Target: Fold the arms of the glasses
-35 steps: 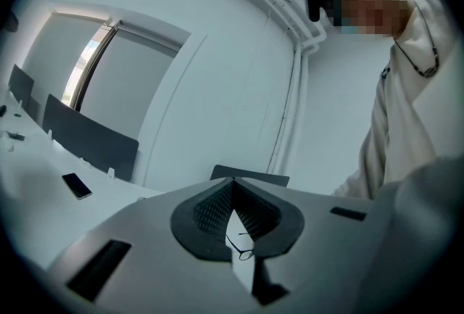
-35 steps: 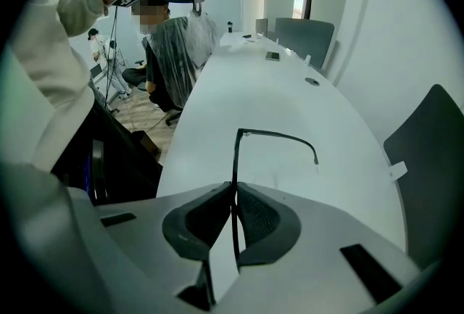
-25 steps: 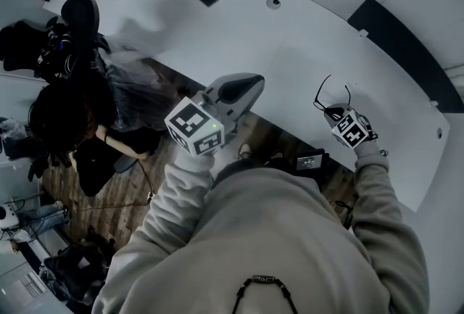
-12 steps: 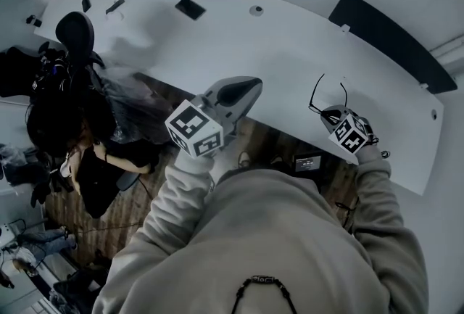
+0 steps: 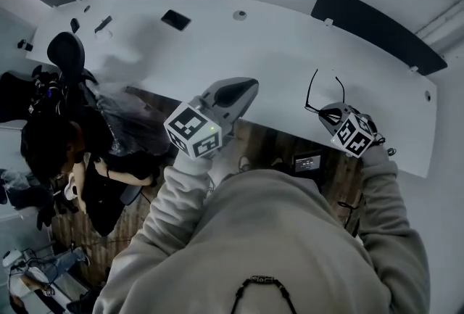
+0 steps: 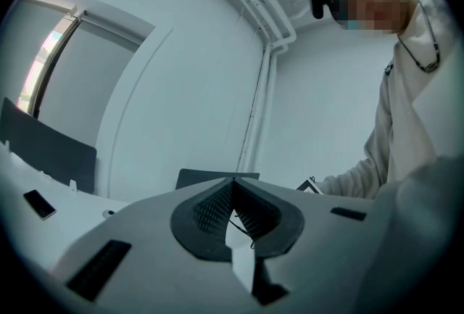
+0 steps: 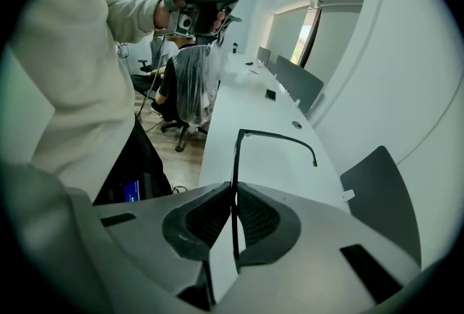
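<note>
Thin black glasses [image 5: 312, 85] hang above the white table [image 5: 275, 44] with their arms unfolded. My right gripper [image 5: 328, 112] is shut on their frame, at the table's near edge on the right. In the right gripper view the glasses [image 7: 235, 160] run straight up from between the pads of the right gripper [image 7: 233, 193], and one arm [image 7: 286, 137] bends off to the right. My left gripper [image 5: 249, 83] is held level over the table's near edge, well left of the glasses. In its own view the left gripper [image 6: 233, 188] is shut with nothing in it.
A dark phone [image 5: 176, 19] lies at the table's far left. Dark chair backs [image 5: 377, 26] stand behind the table. A person sits in a chair [image 5: 69, 55] at the left end. A small lit screen [image 5: 308, 160] sits on the wooden floor below the table edge.
My right gripper has risen with the glasses, lifting them off the table. The left gripper has drifted slightly and stays shut.
</note>
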Demonstrator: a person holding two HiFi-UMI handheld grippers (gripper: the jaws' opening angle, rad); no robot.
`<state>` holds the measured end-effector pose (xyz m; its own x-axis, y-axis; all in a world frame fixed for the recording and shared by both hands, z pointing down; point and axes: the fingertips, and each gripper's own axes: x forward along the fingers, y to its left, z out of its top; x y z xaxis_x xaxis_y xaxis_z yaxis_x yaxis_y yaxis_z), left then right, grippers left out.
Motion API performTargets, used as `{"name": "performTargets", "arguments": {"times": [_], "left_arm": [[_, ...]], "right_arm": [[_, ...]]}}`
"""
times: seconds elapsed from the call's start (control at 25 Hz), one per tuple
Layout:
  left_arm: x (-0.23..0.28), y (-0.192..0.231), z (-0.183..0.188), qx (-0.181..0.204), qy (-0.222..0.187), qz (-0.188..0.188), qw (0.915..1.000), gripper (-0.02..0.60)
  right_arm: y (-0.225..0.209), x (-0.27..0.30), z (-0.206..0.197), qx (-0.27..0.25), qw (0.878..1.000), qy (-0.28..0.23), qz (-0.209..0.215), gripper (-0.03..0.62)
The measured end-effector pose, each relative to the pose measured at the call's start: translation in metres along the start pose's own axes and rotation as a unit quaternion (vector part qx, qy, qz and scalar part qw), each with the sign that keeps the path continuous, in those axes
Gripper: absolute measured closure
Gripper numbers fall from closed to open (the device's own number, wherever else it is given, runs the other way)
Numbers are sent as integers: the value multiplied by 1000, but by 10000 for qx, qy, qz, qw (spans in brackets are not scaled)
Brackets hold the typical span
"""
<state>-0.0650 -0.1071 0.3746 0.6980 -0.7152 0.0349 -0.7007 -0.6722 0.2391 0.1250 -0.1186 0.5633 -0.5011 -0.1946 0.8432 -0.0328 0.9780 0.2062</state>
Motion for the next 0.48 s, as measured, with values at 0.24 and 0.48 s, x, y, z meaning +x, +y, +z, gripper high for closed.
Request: {"name": "performTargets", "arguments": {"times": [0.24, 0.48], "left_arm": [[9, -6, 5, 98, 23, -188, 9998, 575], [16, -10, 8, 222, 53, -393, 9990, 575]], "right_arm": [[6, -29, 20, 56, 9997, -246, -38, 551], [17, -55, 44, 317, 9979, -572, -4, 551]]}}
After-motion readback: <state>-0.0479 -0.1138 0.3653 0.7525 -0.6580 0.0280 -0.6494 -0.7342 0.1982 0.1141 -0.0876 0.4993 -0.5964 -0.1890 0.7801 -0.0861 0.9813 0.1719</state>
